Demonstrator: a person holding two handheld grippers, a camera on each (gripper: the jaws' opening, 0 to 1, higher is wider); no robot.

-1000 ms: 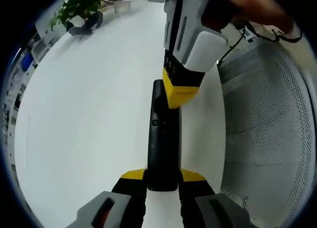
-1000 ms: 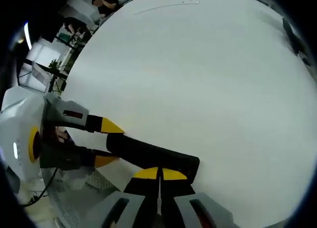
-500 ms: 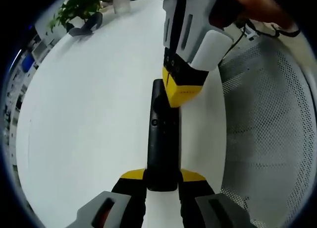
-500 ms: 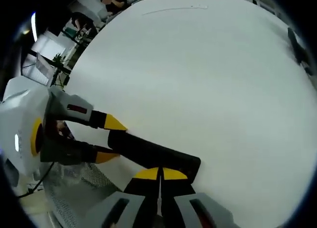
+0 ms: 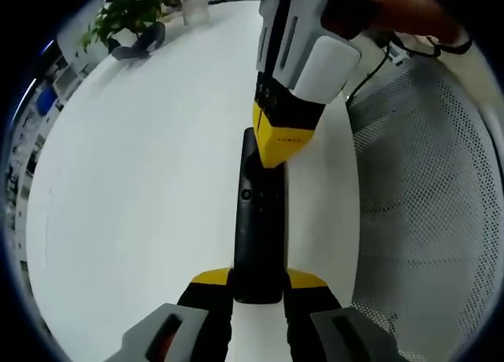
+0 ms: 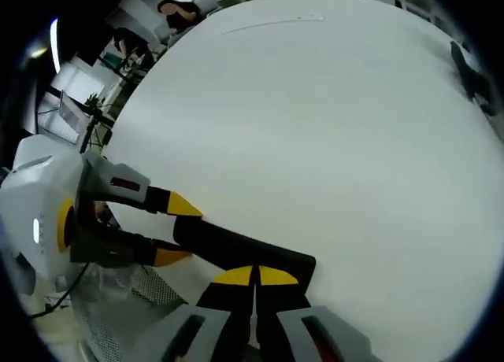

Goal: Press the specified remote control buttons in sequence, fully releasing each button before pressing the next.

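A broad white table (image 5: 150, 165) spreads out. A potted plant (image 5: 126, 12) stands at its far edge; a white perforated mesh panel (image 5: 425, 189) runs beside its right edge.

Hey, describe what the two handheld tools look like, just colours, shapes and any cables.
Both tools match. The right tool has a white and grey moulded body, a black neck and yellow-tipped jaws, with a black cable trailing behind it. The left tool has the same white housing with a yellow ring, grey arms marked in red, and pointed yellow tips.
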